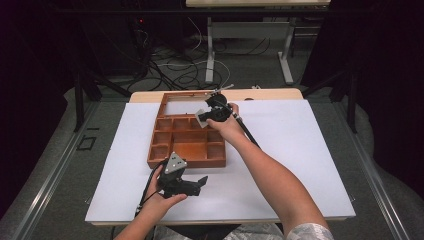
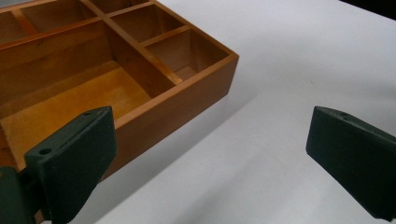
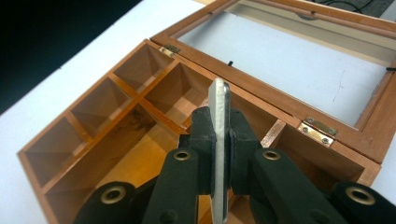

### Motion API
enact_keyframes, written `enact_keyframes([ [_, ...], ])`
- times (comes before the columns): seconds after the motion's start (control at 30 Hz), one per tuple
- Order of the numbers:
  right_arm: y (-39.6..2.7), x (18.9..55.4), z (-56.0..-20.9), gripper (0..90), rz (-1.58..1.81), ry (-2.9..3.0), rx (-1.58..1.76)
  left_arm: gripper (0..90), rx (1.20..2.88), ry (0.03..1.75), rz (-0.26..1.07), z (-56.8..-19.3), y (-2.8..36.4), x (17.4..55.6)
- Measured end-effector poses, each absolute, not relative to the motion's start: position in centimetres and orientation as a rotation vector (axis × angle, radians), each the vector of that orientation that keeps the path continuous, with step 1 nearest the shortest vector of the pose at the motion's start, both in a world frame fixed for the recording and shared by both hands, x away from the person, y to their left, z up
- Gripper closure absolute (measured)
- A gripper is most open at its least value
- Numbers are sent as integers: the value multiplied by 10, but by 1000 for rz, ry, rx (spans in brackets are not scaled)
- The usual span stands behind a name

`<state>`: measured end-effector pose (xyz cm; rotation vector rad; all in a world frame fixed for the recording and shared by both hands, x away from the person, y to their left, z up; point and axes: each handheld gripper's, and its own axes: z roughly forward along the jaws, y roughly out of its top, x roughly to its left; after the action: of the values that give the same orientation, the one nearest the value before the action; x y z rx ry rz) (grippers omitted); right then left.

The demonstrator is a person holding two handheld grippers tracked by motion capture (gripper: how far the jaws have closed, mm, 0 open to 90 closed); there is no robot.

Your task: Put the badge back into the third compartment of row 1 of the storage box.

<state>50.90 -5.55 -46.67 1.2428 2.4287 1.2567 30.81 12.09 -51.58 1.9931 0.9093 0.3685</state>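
A wooden box (image 1: 186,142) of reddish-brown timber, smooth and lacquered, lay at the centre of the high view on a white sheet (image 1: 300,150) covering the worktop. Thin dividers split it into rectangular compartments; seven could be counted from above, one noticeably larger than the rest. Its lid (image 3: 299,60), a wooden frame around a clear pane, lay folded flat at the upper right of the right gripper view, joined by two brass hinges (image 3: 317,131).

The right hand-held gripper (image 3: 219,140) was pinching one thin, flat, grey metal plate (image 3: 219,107), edge-on and upright, above the box's rear compartments; in the high view it appeared at the upper centre.

The left hand-held gripper (image 2: 210,158) had its two matte black, ribbed pads spread wide with nothing between them, just beside the box's near wall, at the lower left of the high view.

Cables and table legs lay on the floor beyond the worktop, well apart from the work.
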Motion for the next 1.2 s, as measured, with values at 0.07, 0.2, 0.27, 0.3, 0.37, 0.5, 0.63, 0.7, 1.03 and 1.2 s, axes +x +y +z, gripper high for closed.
enact_keyframes([
  [0.07, -54, 511, -470, 841, 1230, 2434, 1243, 27, 1986, 924, 371, -516, 122, 309],
  [0.2, -51, 516, -476, 841, 1204, 2432, 1226, 28, 1986, 928, 374, -516, 124, 310],
  [0.27, -50, 518, -478, 841, 1189, 2440, 1222, 28, 1984, 928, 375, -516, 124, 310],
  [0.3, -49, 519, -480, 841, 1189, 2438, 1213, 28, 1985, 927, 377, -516, 124, 310],
  [0.37, -48, 521, -483, 841, 1179, 2441, 1200, 28, 1984, 926, 380, -516, 124, 310],
  [0.5, -47, 522, -486, 841, 1156, 2445, 1178, 28, 1982, 926, 381, -516, 125, 310],
  [0.63, -45, 523, -488, 841, 1148, 2448, 1149, 28, 1981, 925, 381, -516, 125, 310],
  [0.7, -44, 522, -487, 841, 1136, 2461, 1146, 29, 1981, 924, 382, -516, 125, 310],
  [1.03, -44, 521, -486, 756, 1147, 2438, 1116, 29, 1970, 929, 387, -516, 124, 310],
  [1.2, -45, 516, -481, 658, 1152, 2436, 1125, 29, 1976, 930, 380, -516, 125, 310],
])
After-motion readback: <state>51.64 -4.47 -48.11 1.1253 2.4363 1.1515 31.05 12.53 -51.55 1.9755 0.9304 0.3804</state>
